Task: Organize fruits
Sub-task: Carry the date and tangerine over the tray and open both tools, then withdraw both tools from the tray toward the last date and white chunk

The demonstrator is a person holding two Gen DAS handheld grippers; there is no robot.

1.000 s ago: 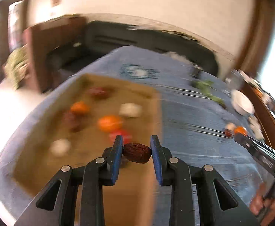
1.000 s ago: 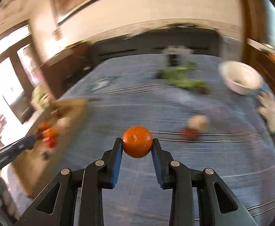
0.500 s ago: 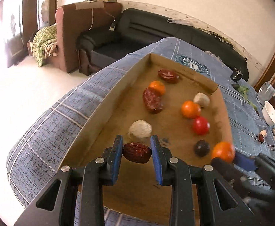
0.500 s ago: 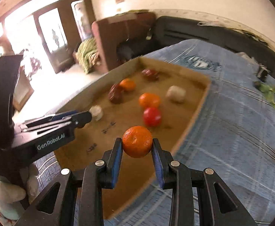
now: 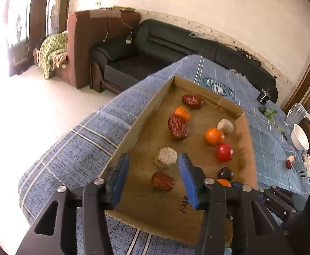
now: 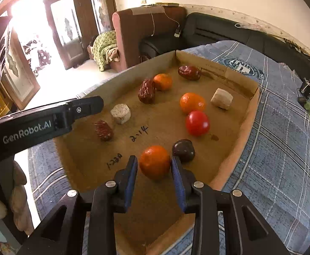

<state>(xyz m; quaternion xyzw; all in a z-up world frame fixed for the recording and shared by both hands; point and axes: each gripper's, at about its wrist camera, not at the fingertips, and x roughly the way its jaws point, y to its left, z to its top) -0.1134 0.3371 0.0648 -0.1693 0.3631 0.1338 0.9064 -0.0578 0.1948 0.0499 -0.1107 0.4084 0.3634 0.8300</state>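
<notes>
Blue checked cloth (image 5: 74, 161) carries the cardboard tray (image 5: 247, 148). Left gripper (image 5: 152, 180) is spread, the date (image 5: 162, 181) lying free between its fingers; right gripper (image 6: 154, 175) pinches the tangerine (image 6: 154, 162) near the tray's right wall, beside a dark plum (image 6: 183, 150).

We read "GenRobot.AI" in grey letters on the black body of the left gripper (image 6: 48, 125), at 9 o'clock in the right wrist view. On the floor of the cardboard tray (image 6: 235, 146) we see two handwritten black marks: "2.14" near centre, and one at about 7 o'clock from it that looks like "1.220", last digits unclear. The same mark shows in the left wrist view on the tray floor at 5 o'clock, beside the blue pad, too skewed to read. The round emblem (image 6: 243, 67) on the blue cloth at 1 o'clock carries lettering too small to read.
</notes>
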